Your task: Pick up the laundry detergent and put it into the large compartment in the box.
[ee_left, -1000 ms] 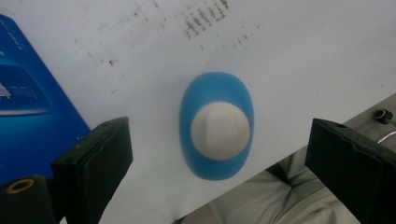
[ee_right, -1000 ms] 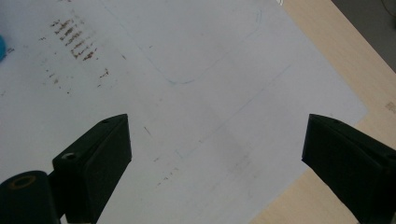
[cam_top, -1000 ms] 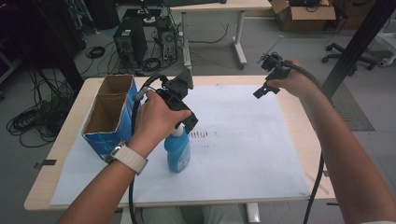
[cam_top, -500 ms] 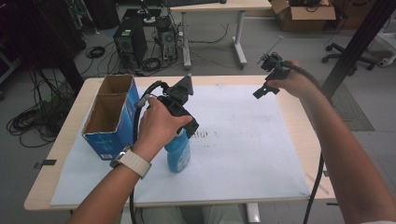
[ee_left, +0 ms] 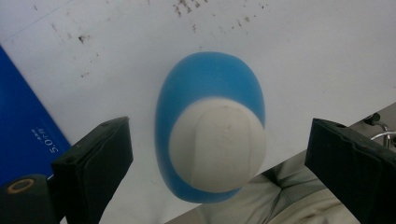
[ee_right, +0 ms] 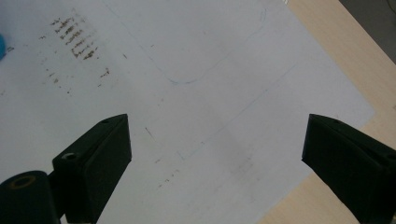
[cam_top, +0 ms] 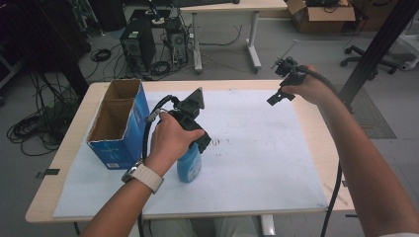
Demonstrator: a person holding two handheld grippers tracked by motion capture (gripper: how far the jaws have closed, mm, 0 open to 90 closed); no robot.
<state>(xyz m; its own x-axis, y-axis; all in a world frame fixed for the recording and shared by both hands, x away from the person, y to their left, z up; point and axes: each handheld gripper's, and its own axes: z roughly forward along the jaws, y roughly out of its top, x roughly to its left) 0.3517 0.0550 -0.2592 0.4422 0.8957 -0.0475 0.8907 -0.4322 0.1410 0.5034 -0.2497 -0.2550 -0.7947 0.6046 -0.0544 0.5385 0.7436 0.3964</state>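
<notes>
The blue bottle stands upright, white cap up, on the white sheet near the table's front edge, left of centre. The left gripper hangs directly over it, jaws wide apart and clear of the cap. A blue cardboard box stands near the left edge; the right gripper, jaws wide and empty, hangs over the far right corner.

Box left of bottle, right side free
</notes>
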